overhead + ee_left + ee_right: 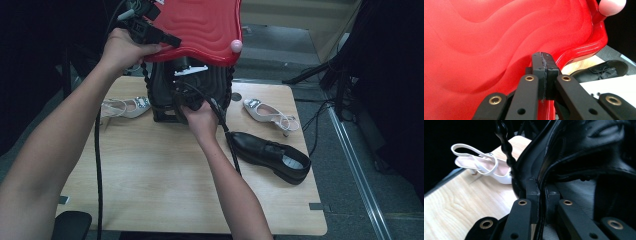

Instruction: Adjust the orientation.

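Note:
A black box (222,87) stands at the back of the wooden table (150,175) with its wavy red lid (200,25) raised. My left gripper (172,41) is shut on the lid's lower edge (486,50) and holds it up; its jaws (545,56) meet on the red rim. My right gripper (187,90) reaches into the box from the front. In the right gripper view its jaws (540,183) pinch the thin rim of a black leather shoe (584,147) inside the box.
A second black shoe (270,152) lies on the table at the right. One white slingback shoe (125,106) lies left of the box, another (270,114) right of it. A pink knob (236,46) sits on the lid's corner. Cables trail over the table.

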### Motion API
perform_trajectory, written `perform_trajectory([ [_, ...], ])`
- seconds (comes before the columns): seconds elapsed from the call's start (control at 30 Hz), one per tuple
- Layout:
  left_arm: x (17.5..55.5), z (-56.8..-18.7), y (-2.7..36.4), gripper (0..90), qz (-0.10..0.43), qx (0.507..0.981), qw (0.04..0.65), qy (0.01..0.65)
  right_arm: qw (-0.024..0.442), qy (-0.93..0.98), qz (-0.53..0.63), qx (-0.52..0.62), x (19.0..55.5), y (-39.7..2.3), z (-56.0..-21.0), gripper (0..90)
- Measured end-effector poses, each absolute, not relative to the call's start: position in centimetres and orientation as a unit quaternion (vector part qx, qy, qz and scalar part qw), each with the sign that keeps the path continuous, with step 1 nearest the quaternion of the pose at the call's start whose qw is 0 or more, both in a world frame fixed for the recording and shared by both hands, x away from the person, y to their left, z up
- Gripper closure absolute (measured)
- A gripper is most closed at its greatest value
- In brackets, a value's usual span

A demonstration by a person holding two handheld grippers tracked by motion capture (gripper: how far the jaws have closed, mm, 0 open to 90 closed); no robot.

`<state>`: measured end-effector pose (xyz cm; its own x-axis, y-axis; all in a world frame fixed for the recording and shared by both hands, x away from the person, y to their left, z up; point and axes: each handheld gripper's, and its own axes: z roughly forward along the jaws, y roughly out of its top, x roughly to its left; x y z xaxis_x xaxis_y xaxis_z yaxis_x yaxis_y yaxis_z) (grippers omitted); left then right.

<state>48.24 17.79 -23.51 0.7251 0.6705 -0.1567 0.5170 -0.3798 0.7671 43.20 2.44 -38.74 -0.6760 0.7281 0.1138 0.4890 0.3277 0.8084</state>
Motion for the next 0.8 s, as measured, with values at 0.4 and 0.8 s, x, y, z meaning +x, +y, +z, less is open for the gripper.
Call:
perform_trajectory([
  [0.4, 48.2, -23.6, 17.9, 90.0, 0.094, 0.822, 0.43, 0.361, 0.105, 0.802, 0.44, 0.39, 43.0, 2.9, -38.3, 68.9],
  [0.8, 48.0, -23.7, 17.8, 90.0, 0.1, 0.82, 0.429, 0.365, 0.09, 0.806, 0.464, 0.357, 38.7, 0.4, -36.2, 90.0],
])
